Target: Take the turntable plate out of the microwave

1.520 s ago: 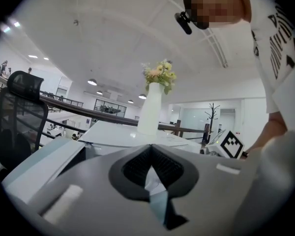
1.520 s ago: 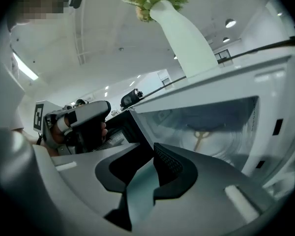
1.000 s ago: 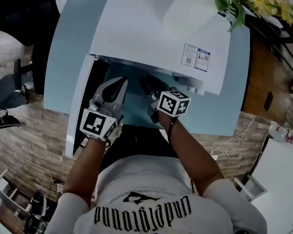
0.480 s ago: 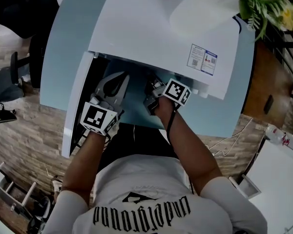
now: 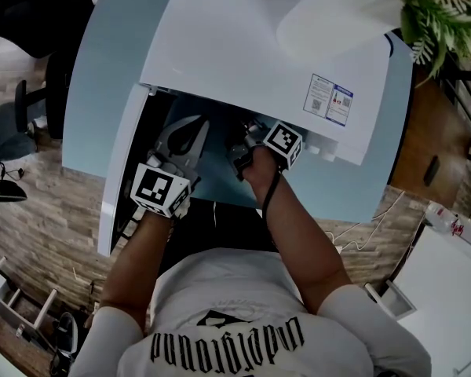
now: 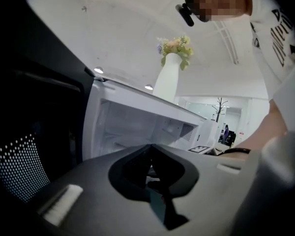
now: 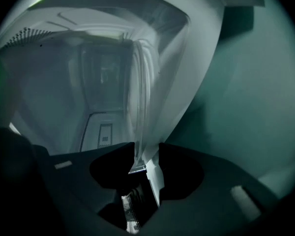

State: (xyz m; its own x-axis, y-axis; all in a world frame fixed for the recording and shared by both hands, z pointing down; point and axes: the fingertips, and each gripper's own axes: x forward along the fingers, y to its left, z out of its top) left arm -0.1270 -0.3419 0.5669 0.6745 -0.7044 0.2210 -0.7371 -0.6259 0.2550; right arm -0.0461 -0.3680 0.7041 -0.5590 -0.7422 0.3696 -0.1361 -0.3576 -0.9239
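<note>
The white microwave (image 5: 243,45) stands on a light-blue table (image 5: 110,53), its door (image 5: 119,179) swung open to the left. My right gripper (image 5: 243,149) reaches into the cavity mouth, rolled onto its side. In the right gripper view the clear glass turntable plate (image 7: 137,97) shows edge-on. Its rim runs down between the jaws of my right gripper (image 7: 146,157), which stand open on either side of it. My left gripper (image 5: 193,128) hovers in front of the opening beside the door, shut and empty. Seen from the left gripper (image 6: 150,149), the white cavity (image 6: 132,127) is ahead.
A white vase with flowers (image 5: 337,10) stands on top of the microwave, also visible in the left gripper view as the vase (image 6: 168,77). The dark door panel (image 6: 34,132) fills the left of that view. Wooden floor (image 5: 39,234) lies below the table edge.
My right gripper has rolled and pushed further toward the microwave opening, to the plate's rim. The left gripper has barely shifted and stays shut.
</note>
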